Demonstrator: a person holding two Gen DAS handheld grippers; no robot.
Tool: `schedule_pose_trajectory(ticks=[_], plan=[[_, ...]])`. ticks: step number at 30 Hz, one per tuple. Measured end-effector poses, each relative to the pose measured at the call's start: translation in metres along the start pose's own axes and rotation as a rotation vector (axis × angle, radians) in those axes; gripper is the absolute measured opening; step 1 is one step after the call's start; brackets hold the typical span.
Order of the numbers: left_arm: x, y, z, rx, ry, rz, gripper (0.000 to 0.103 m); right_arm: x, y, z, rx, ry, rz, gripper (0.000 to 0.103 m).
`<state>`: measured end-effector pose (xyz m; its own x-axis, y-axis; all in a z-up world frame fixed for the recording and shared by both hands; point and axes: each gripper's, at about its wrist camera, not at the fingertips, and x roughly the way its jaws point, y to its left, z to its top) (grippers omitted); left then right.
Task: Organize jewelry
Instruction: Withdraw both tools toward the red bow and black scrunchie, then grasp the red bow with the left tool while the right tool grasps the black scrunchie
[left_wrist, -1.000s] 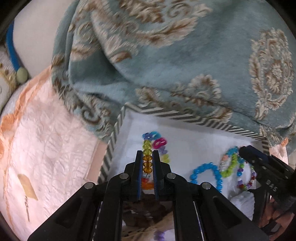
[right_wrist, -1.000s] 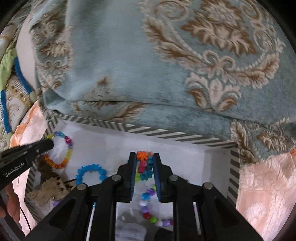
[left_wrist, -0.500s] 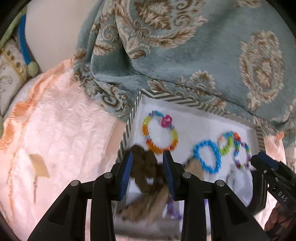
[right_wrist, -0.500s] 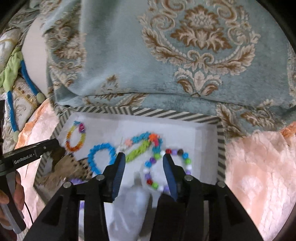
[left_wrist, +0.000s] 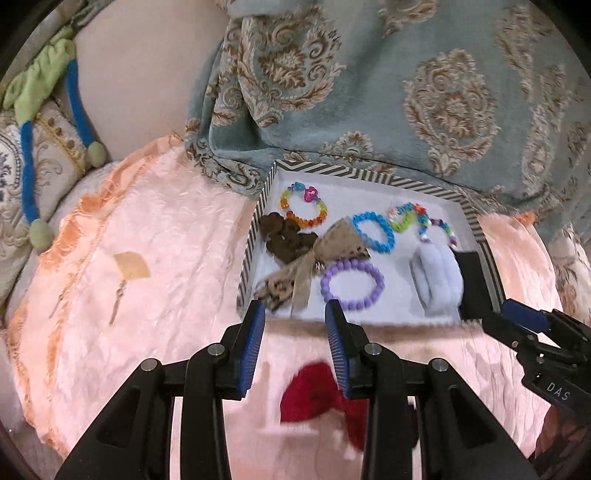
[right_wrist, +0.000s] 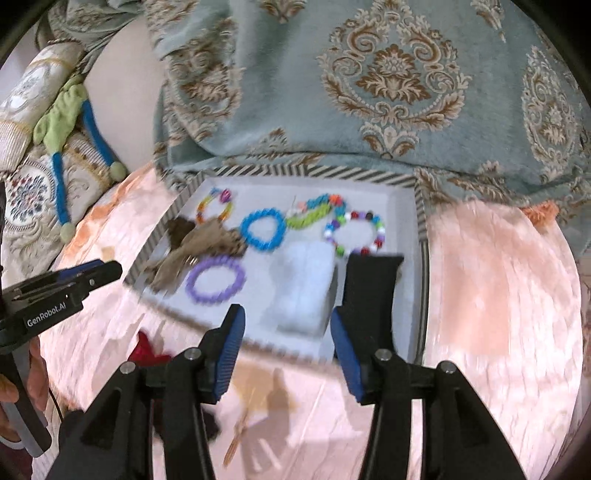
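Your left gripper and right gripper: fingers apart, empty, right's just widened; striped tray at 12 o'clock.

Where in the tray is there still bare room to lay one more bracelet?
The tray is barest along its far wall, right of the rainbow bracelet, above the blue bracelet. A narrow strip lies beside the purple bracelet. The middle, white pad and black holder crowd the rest.
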<state>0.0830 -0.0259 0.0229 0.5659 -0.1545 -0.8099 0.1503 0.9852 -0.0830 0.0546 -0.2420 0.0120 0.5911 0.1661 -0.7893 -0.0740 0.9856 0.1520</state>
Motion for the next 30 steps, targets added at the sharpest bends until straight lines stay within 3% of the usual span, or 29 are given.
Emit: schedule_pose_trajectory(ticks=[6, 18, 30], plan=[[-0.028, -0.001, -0.029, 0.027, -0.012, 0.0, 0.017, -0.022, 0.015, -0.033, -0.025, 0.014, 0.014, 0.051], [-0.038, 0.029, -0.078, -0.091, 0.057, -0.049, 0.017, -0.009, 0.02, -0.093, -0.002, 0.111, 0.048, 0.051], [-0.027, 0.029, -0.093, -0.104, 0.098, -0.052, 0.017, 0.018, 0.042, -0.093, -0.017, 0.128, 0.09, 0.05]])
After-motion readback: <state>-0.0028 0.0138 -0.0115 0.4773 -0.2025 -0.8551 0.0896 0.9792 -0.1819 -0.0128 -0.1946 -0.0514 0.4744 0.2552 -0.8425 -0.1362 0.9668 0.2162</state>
